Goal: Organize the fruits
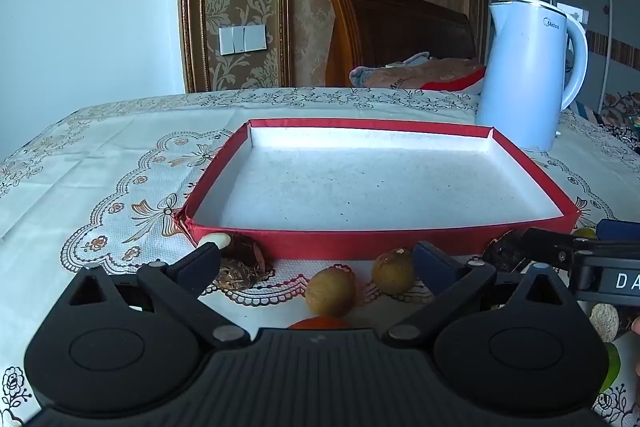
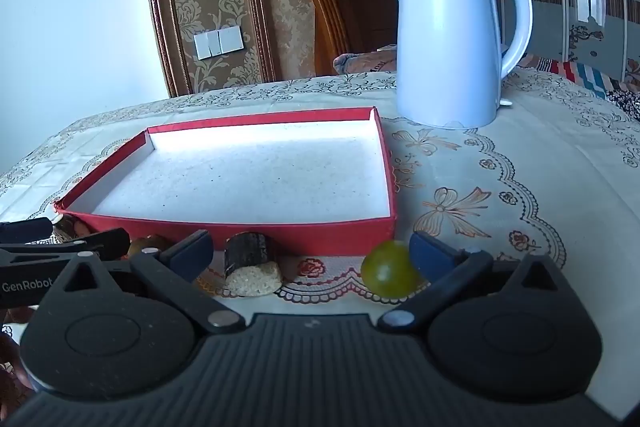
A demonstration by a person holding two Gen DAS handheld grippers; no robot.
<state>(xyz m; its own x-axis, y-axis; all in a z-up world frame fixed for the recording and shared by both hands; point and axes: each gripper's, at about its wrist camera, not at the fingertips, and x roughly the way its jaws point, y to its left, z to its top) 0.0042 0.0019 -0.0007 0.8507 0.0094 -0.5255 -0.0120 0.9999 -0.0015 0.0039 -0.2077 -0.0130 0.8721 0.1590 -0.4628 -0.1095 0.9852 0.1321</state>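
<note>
The shallow red box lies flat on the floral tablecloth, its long axis running left to right across both views, with the fruit strung along its near wall outside it: 2 brown longans side by side, a dark cut taro-like piece to their left, a bark-skinned chunk showing its pale cut face, and a round green grape. The left gripper hangs low with its jaws wide apart around the longans, touching neither. The right gripper is likewise spread wide, the chunk and the grape between its fingers, and a white Midea kettle stands beyond the box's far right corner.
</note>
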